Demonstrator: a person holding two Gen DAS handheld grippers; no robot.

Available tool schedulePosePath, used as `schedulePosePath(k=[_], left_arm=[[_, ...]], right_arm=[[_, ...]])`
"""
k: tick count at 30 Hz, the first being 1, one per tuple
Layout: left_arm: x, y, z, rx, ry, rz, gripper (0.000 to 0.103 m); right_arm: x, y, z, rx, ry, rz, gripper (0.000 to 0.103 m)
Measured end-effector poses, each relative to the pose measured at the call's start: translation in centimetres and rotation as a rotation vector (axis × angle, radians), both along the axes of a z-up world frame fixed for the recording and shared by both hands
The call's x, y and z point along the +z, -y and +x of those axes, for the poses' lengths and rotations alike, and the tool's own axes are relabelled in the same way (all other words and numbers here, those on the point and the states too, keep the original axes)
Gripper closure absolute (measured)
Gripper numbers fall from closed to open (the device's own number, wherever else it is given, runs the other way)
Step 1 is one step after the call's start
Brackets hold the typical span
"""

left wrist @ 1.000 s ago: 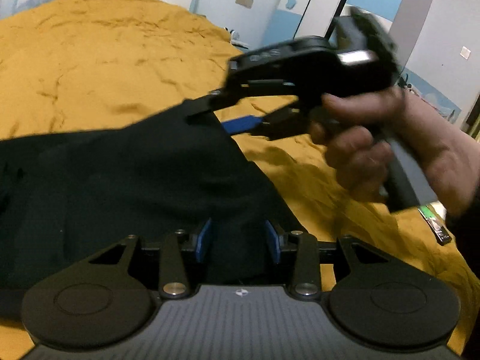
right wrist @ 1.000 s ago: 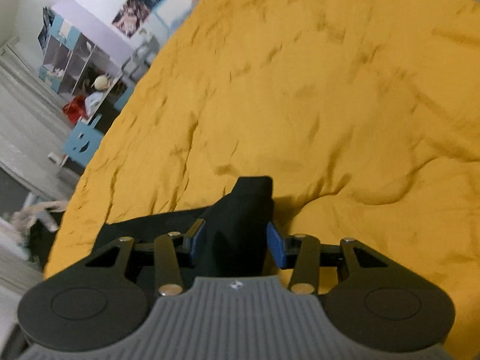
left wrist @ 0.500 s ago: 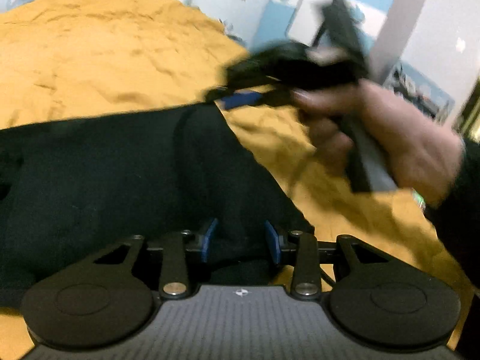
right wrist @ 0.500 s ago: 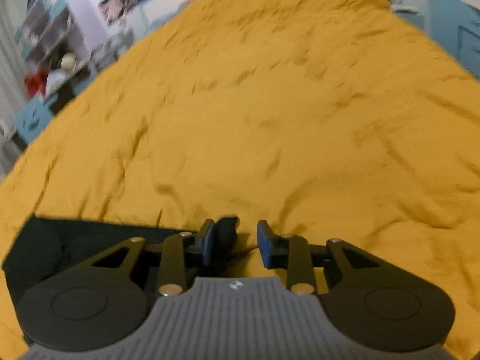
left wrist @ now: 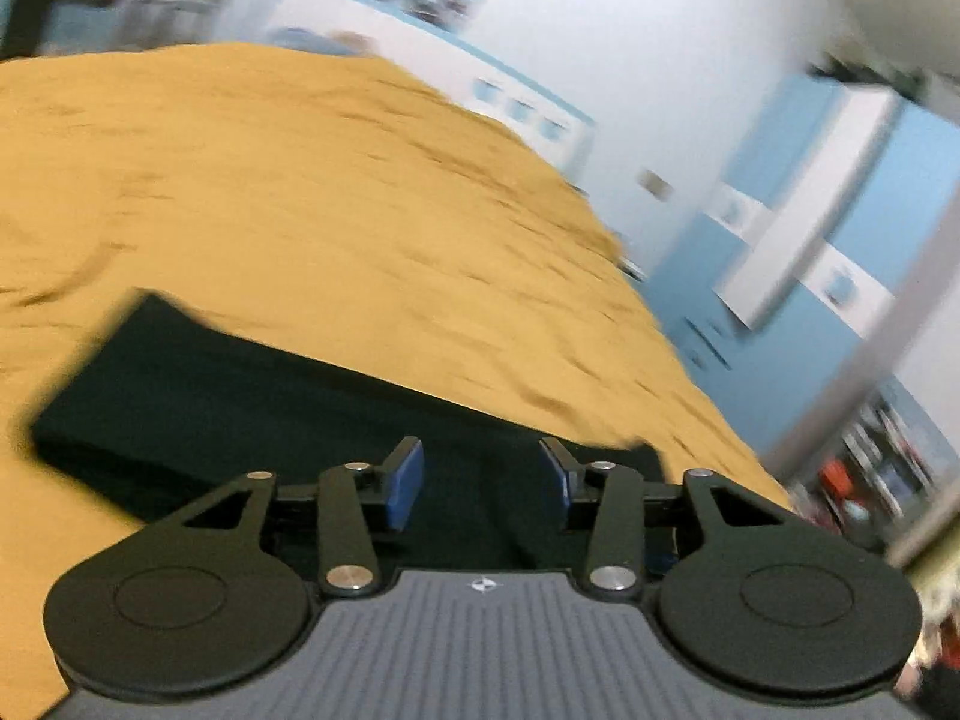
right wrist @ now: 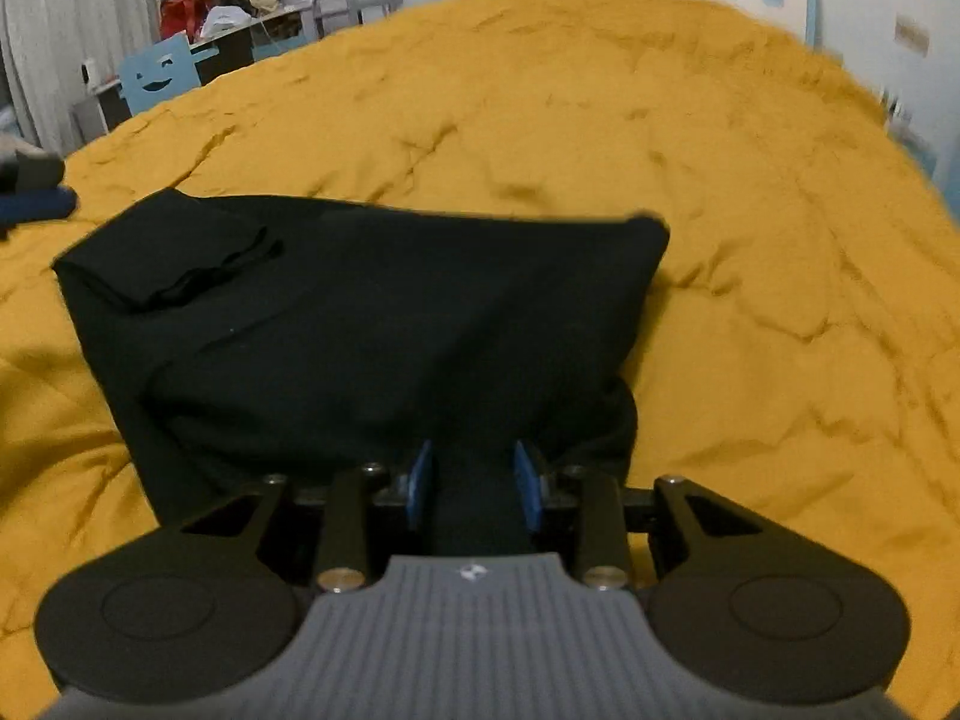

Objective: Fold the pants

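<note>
The black pants lie folded into a flat block on the yellow bedspread. A smaller folded flap sits on their far left corner. My right gripper is at the near edge with its blue pads closed on a bunch of the black cloth. In the left wrist view the pants show as a dark slab under my left gripper, whose jaws stand wide apart over the cloth with nothing pinched. That view is blurred by motion.
The bedspread covers the whole bed and is wrinkled. A blue chair with a face and cluttered shelves stand beyond the far left edge. Blue and white cupboards stand to the right of the bed.
The left gripper has let go of the cloth, opened wide and swung to the right. The right gripper has dropped to the pants' near edge and closed on cloth; the pants now lie folded.
</note>
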State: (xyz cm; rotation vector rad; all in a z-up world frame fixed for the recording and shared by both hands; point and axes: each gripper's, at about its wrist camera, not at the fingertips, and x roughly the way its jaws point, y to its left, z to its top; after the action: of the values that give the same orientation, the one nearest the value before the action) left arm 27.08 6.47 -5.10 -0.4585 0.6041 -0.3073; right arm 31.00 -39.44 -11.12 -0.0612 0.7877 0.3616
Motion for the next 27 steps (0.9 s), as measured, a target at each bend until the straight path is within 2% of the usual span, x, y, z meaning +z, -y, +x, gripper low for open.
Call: schedulePosePath(k=[1,3,6,9,13,15,17,21,27], left_arm=[[0.1,-1.6,0.3,0.034,-0.003,-0.013,0.041],[-0.1,-5.0,0.1,0.111,-0.012,-0.028,0.031],[-1.0,-9.0,1.0,0.218,-0.059,-0.043,0.031],[-2.9,-12.0,1.5,0.283,-0.119,-0.111,0.031],[-5.1,-13.7,1.9,0.31,-0.186,-0.196,0.031],[-5.8,-14.3,2.0,0.29,-0.205,-0.262,0.03],[-6.4,-14.9,1.8,0.287,-0.217,-0.293,0.03],[-7.3,-14.8,2.4,0.302,-0.243,-0.278,0.026],[-7.7,-13.3,2.3,0.33,-0.272,-0.176,0.026]], right_arm=[[0.9,-0.2,-0.6,-0.011,0.024,0.028,0.075],[2.4,-1.0,-1.8,-0.019,0.082,0.08,0.075],[3.5,-3.5,-3.2,0.01,0.136,0.065,0.073],[3.6,-6.6,-3.5,0.045,0.151,0.046,0.069],[3.0,-9.4,-3.3,0.015,0.143,0.054,0.069],[2.7,-10.5,-3.4,-0.009,0.146,0.073,0.069],[2.4,-11.5,-2.9,-0.037,0.153,0.08,0.069],[0.4,-12.1,-2.2,-0.088,0.12,0.102,0.064],[-1.9,-11.6,-3.6,-0.098,0.189,0.155,0.064]])
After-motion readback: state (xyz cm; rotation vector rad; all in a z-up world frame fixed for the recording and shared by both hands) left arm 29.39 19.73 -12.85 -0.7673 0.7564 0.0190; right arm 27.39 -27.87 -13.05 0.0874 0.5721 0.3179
